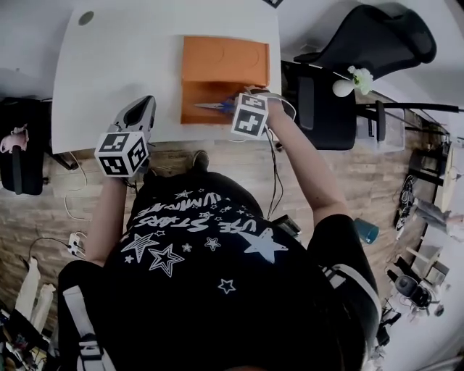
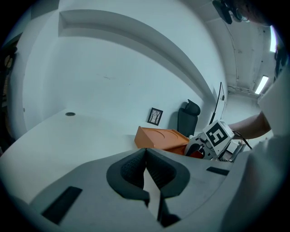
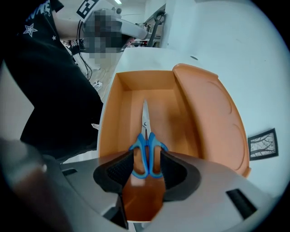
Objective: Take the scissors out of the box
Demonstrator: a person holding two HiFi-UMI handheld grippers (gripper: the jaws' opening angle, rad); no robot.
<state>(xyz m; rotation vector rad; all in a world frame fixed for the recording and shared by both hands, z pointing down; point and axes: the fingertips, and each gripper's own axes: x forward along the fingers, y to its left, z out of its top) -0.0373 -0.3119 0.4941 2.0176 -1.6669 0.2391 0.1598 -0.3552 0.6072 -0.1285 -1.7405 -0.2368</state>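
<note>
An orange box (image 1: 190, 98) lies open on the white table (image 1: 116, 65), its lid (image 1: 225, 58) folded back. Blue-handled scissors (image 3: 146, 145) point along the box's length, blades closed. My right gripper (image 3: 146, 170) is shut on the scissors' handles, which sit between its dark pads; from the head view the scissors (image 1: 212, 106) stick out left of that gripper (image 1: 233, 107). The left gripper (image 1: 145, 107) hovers over the table's near edge, left of the box, shut with nothing in it. In the left gripper view the box (image 2: 161, 138) lies ahead to the right.
A black office chair (image 1: 362, 51) stands right of the table. A small framed picture (image 3: 263, 145) sits beyond the lid. A round cable hole (image 1: 85, 17) is at the table's far left. Bags and cables lie on the wooden floor (image 1: 43, 217).
</note>
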